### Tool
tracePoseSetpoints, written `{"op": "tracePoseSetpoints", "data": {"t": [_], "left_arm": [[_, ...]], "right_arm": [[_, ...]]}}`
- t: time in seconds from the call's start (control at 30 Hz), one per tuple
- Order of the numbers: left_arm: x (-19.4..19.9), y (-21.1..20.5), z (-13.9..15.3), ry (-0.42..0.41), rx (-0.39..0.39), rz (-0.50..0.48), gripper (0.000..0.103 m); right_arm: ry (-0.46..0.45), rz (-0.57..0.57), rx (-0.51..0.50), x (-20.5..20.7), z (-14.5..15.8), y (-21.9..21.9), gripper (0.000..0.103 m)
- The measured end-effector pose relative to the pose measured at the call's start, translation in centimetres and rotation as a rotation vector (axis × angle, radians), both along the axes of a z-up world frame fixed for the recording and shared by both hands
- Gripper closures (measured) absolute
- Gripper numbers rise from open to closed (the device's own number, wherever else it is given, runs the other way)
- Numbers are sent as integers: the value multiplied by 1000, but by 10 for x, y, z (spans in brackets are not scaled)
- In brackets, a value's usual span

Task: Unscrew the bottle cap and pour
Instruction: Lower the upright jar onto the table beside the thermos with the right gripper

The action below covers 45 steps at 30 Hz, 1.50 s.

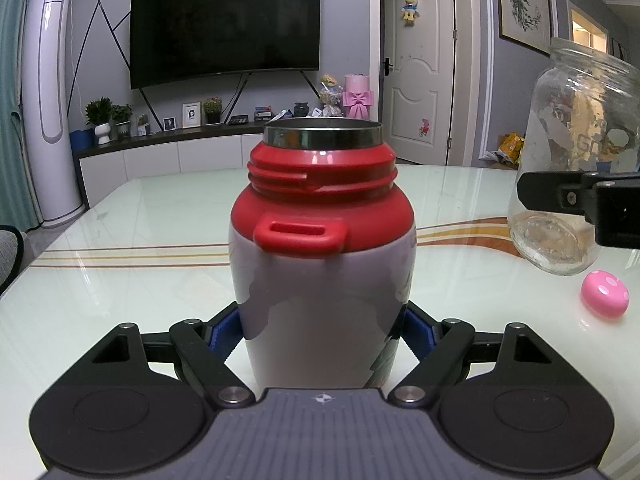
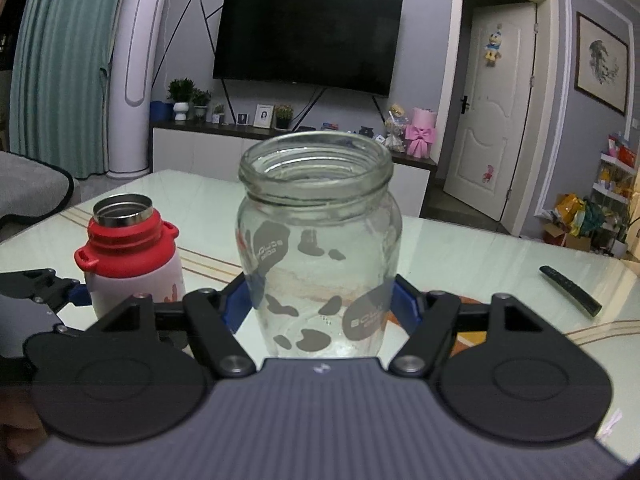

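A red-and-white thermos bottle (image 1: pixel 322 264) with an open steel mouth and no cap stands upright between the blue pads of my left gripper (image 1: pixel 322 332), which is shut on its body. It also shows at the left in the right wrist view (image 2: pixel 128 252). A clear glass jar (image 2: pixel 320 248) with grey patches, lid off, sits between the pads of my right gripper (image 2: pixel 320 304), which is shut on it. In the left wrist view the jar (image 1: pixel 572 152) is at the far right, tilted and lifted off the table. A pink mushroom-shaped cap (image 1: pixel 605 293) lies on the table below it.
The glossy white table (image 1: pixel 120 280) has curved brown and orange stripes. A dark remote (image 2: pixel 570 289) lies at the right. A TV (image 1: pixel 224 28), cabinet and door stand beyond the table's far edge.
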<state>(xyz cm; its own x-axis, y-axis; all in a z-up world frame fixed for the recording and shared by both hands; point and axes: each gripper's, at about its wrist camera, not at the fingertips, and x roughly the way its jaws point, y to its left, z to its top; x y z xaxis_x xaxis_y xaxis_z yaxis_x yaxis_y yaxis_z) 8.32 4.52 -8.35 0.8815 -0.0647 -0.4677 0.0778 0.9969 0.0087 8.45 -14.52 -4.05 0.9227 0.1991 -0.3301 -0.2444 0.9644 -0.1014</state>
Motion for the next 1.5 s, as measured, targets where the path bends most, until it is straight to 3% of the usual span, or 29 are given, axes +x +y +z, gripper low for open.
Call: {"op": "tracePoseSetpoints", "data": {"t": [0.4, 0.77, 1.5], "left_arm": [[0, 1, 2, 2, -1, 3, 20], [0, 1, 2, 2, 1, 4, 20], [-1, 2, 1, 1, 0, 5, 20]], "right_arm": [[93, -9, 79, 12, -23, -11, 33], [166, -21, 83, 16, -39, -11, 32], [207, -38, 102, 12, -51, -11, 32]]}}
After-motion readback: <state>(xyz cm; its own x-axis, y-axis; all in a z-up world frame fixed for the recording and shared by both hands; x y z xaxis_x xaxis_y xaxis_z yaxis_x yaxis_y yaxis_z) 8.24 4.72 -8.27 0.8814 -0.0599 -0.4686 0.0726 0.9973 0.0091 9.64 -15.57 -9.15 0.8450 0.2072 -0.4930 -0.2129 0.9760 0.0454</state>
